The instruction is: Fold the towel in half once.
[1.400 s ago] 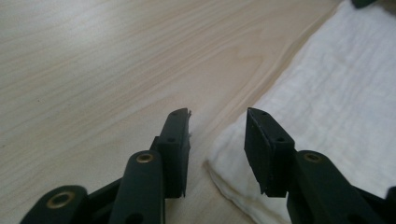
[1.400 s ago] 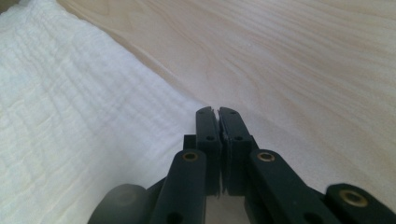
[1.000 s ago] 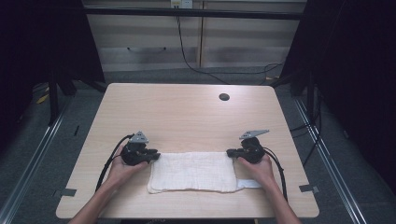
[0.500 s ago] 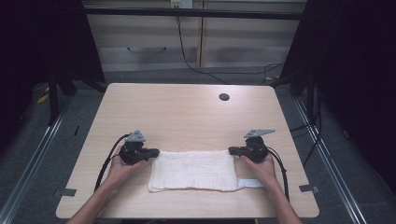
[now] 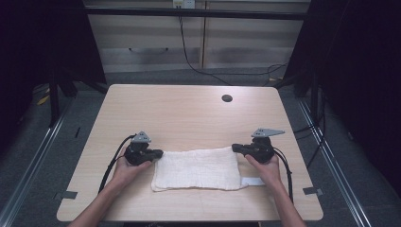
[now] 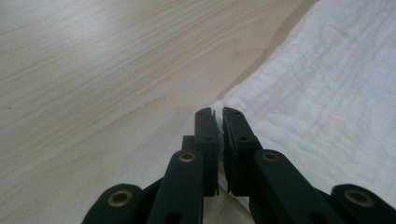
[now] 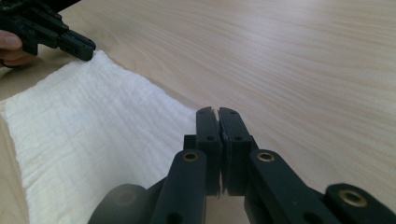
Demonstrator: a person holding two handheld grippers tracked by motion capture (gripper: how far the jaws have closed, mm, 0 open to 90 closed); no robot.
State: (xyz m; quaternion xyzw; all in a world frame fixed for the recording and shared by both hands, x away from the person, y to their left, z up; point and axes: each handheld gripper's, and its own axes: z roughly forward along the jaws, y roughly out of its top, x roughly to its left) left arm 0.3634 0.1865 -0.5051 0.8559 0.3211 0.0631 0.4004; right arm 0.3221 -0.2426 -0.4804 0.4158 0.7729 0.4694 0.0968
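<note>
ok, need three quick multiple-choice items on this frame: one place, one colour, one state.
1. Where does the white woven cloth lie on the light wooden table?
A. near edge, between both hands
B. far edge
C. on the floor

2. What colour is the small round spot on the far part of the table?
A. white
B. dark
C. red

3. What is the left claw doing?
A. wide open above the cloth
B. shut on the cloth's corner
C. holding a cup

Key: 1 A, the high view shows it between the hands; 2 B, it is dark against pale wood; 3 B, fabric sits pinched between its jaws.

Beyond the white cloth (image 5: 196, 169) the table (image 5: 179, 113) lies open, with only a flush dark grommet (image 5: 227, 98).
</note>
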